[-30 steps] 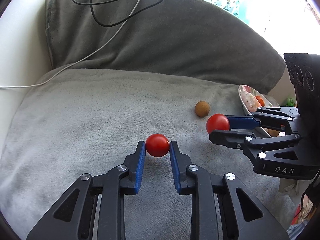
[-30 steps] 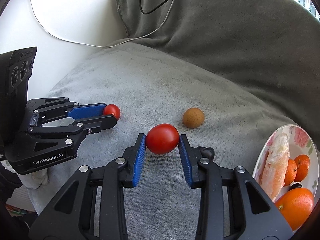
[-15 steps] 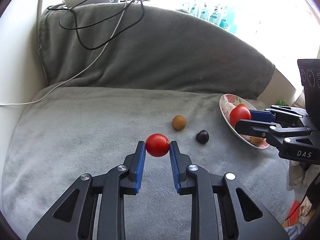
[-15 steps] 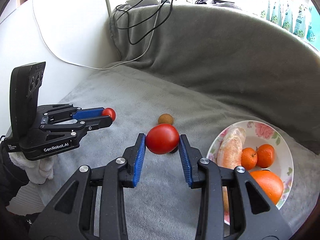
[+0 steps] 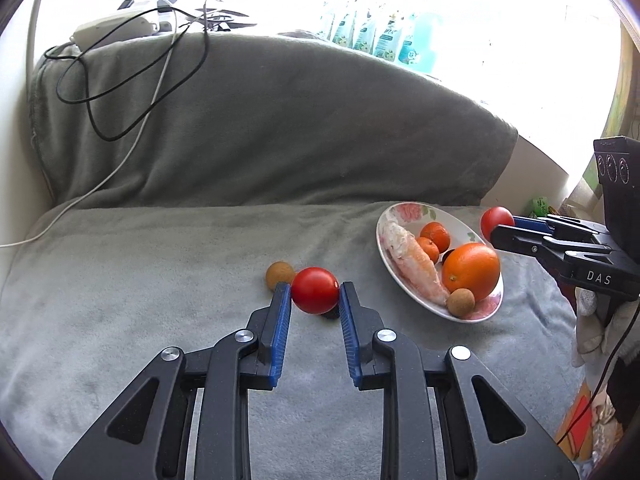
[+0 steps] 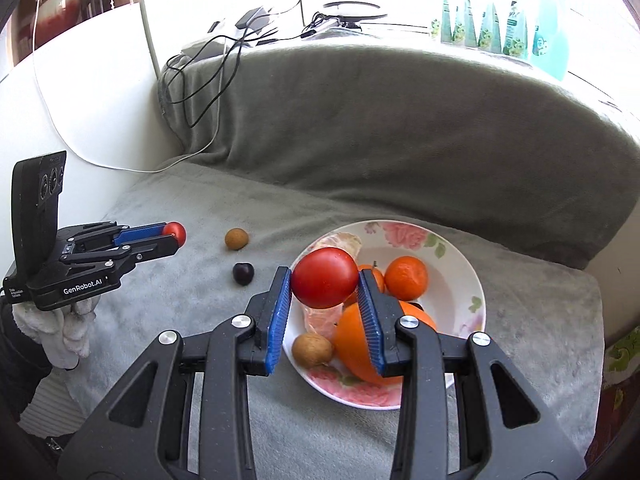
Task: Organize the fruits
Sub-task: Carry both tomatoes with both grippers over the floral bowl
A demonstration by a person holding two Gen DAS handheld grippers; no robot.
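On a soft grey plush blanket (image 5: pixel 160 280) draped over a sofa seat and its rounded backrest, fruit lies scattered in bright window light. Black and white cables (image 5: pixel 132 92) trail down the backrest from the ledge behind, where pale green bottles (image 6: pixel 500 28) line the window. Left gripper (image 5: pixel 315 294) has its blue ribbed fingers clamped on a small, glossy red tomato (image 5: pixel 315 290), held above the blanket. Just behind it sits a round, matte brown longan (image 5: pixel 279 275). Over in the right wrist view, a dark, shiny cherry (image 6: pixel 243 273) rests on the fleece near that longan. Right gripper (image 6: pixel 324 282) grips a bigger, smooth red tomato (image 6: pixel 324 277), poised over the floral china plate (image 6: pixel 460 248). That plate holds a large dimpled orange (image 5: pixel 471 270), two small mandarins (image 6: pixel 406 276), a peeled pale citrus segment (image 5: pixel 408 252) and another brown longan (image 6: pixel 312 350).
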